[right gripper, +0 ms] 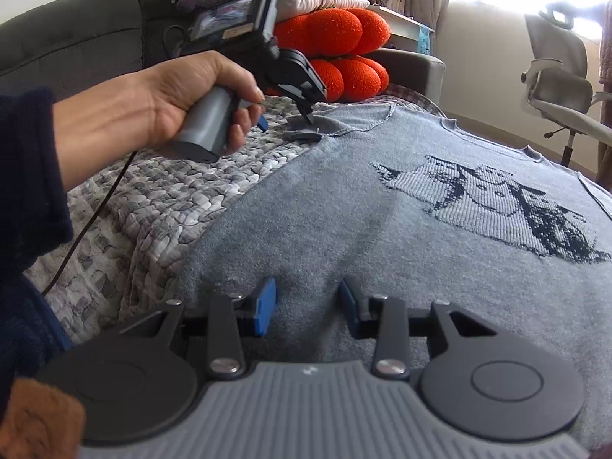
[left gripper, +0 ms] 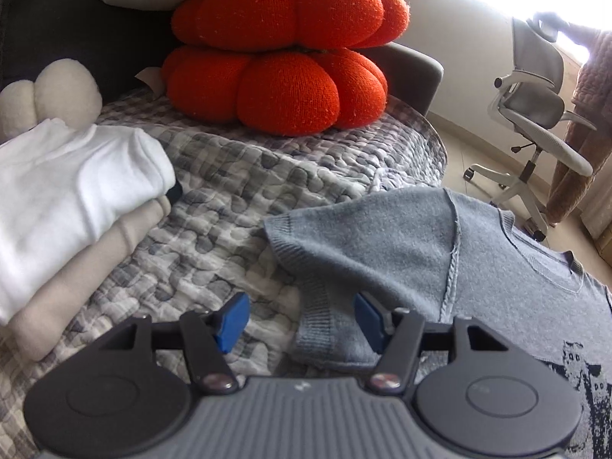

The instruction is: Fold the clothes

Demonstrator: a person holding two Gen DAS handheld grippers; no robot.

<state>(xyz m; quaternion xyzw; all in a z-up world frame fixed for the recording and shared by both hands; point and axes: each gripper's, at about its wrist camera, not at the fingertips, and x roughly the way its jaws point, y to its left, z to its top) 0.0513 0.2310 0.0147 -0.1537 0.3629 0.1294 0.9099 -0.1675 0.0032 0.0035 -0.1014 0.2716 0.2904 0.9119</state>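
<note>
Grey knitted wool is seen over most of the bed: a sweater [right gripper: 382, 206] is spread flat on the quilted grey-and-white bedcover [left gripper: 237, 199], with a dark woven picture [right gripper: 508, 206] on its front. One short sleeve [left gripper: 367, 237] is laid out sideways on the bedcover, and its ribbed cuff is turned toward the left claw [left gripper: 302, 321].

The left claw is held released, its blue pads [left gripper: 231, 321] wide apart; the sleeve's lower ribbed edge is found between them, close to the right pad, but it is not gripped. In the right wrist view this same claw is seen lowered to the sleeve, held by the left hand [right gripper: 183, 103].

The right claw [right gripper: 308, 306] is also released, with its pads parted above the lower part of the sweater. Whether the pads touch the wool cannot be told.

Beside the sleeve, well apart to the left, a stack of folded clothes [left gripper: 69, 206] is placed on the bedcover, a white piece on top of a beige one. Behind it two orange pumpkin cushions [left gripper: 283, 53] are stacked, and an office chair [left gripper: 535, 114] is seen on the floor.
</note>
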